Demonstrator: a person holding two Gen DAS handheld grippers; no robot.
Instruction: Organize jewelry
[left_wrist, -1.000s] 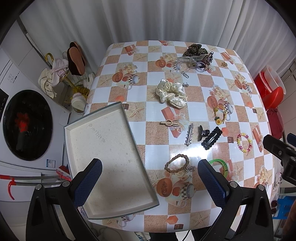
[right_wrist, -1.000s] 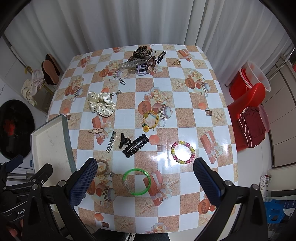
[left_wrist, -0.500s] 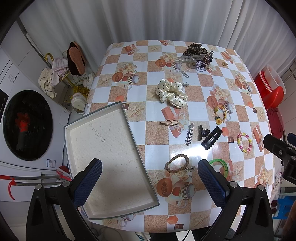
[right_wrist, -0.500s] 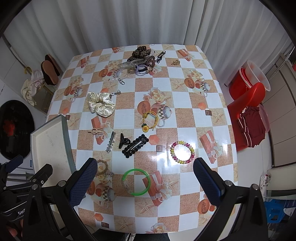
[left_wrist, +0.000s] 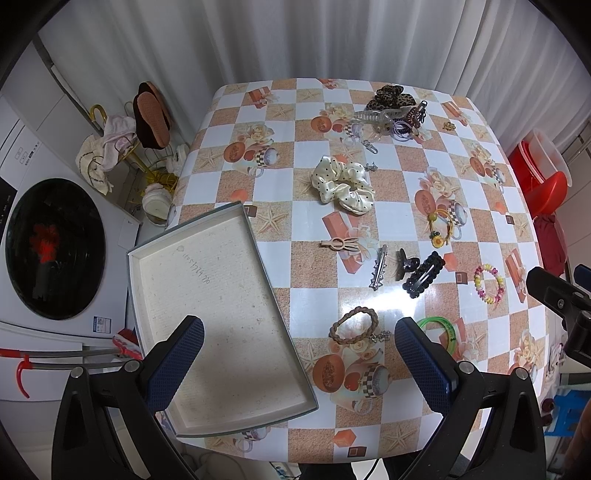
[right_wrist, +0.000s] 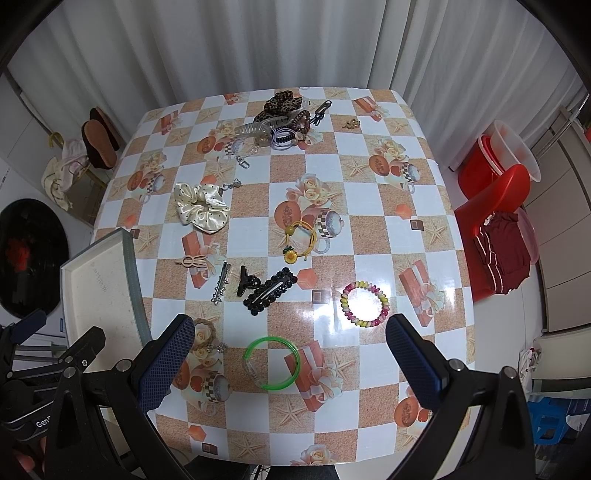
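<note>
Both jaws spread wide, nothing pinched. No change since second ago, tray (left_wrist: 221, 306) at 9 o'clock empty, green bangle (right_wrist: 271, 362) closest pick.

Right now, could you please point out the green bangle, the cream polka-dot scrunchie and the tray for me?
green bangle (right_wrist: 294, 357): right wrist view, on its right rim.
cream polka-dot scrunchie (left_wrist: 334, 188): left wrist view, on its ruffled fabric.
tray (left_wrist: 221, 314): left wrist view, on its bare floor.

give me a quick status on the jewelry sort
Both tongs, left and right, open, empty. Tray empty. Green bangle nearest right tongs, path clear.
</note>
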